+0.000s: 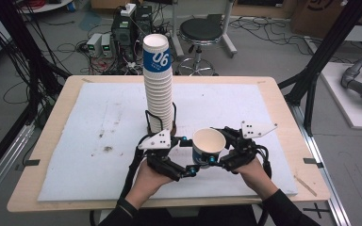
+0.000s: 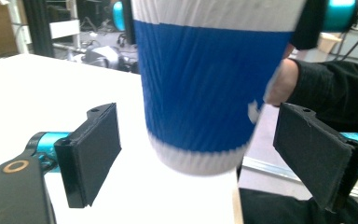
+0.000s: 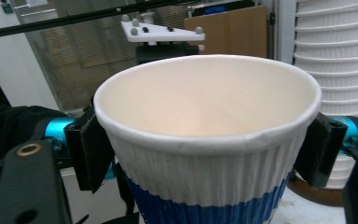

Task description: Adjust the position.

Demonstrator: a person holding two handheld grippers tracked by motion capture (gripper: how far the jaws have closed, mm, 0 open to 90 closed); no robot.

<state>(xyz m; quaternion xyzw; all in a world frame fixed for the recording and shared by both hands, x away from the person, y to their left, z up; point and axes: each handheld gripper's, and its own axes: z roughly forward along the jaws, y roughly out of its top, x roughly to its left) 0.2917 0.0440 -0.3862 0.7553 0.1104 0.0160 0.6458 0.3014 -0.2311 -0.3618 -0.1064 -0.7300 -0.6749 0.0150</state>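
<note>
A single paper cup, white with a blue band, is seen held upright above the white mat that covers the bench. It is located just in front of the tall stack of cups, on the person's side, and slightly to the stack's right in the high view.

The right gripper is closed on the cup. In the right gripper view, its two fingers are pressed against opposite sides of the cup wall just under the rolled rim, and the open mouth of the cup is turned up towards the camera. The stack of cups is seen close behind the cup, at the right of that view.

The left gripper is positioned at the lower part of the same cup. In the left gripper view, its fingers are spread to either side of the blue band, with clear gaps between the pads and the cup wall; no contact is observed. The left fingers are therefore recorded as open, with the cup standing between them. The base of the cup in that view is blurred.

The stack of cups is noted as upright, with a blue label marked "06" on its top cup, standing near the middle of the mat.
</note>
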